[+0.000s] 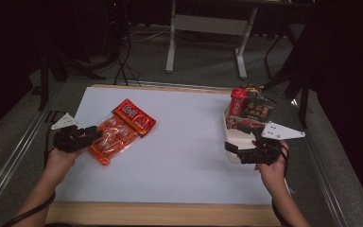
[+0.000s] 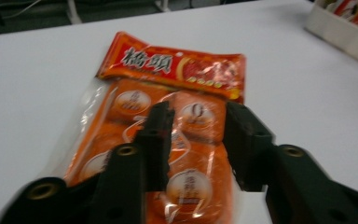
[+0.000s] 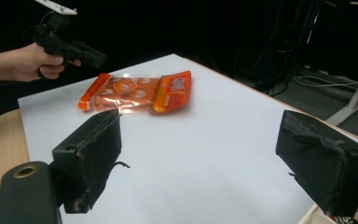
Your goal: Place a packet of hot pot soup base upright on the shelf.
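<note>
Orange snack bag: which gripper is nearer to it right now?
Left. The left gripper hangs open over the orange snack bag, its jaws above the bag's clear end. The right gripper is across the table, open, beside the white box of snacks.

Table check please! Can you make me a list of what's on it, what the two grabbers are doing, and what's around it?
Surface: white table top with a wooden front edge, bare in the middle.
Job's things: orange snack packet lying flat at the left, red label end pointing away from the person.
Clutter: white box at the right edge, with red and dark snack packs standing in it.
Grippers: left gripper open, jaws above the packet; right gripper open, beside the box, holding nothing.
Cables: black cables on the floor beyond the table.
Surroundings: white desk frame behind, dark room, grey floor.
</note>
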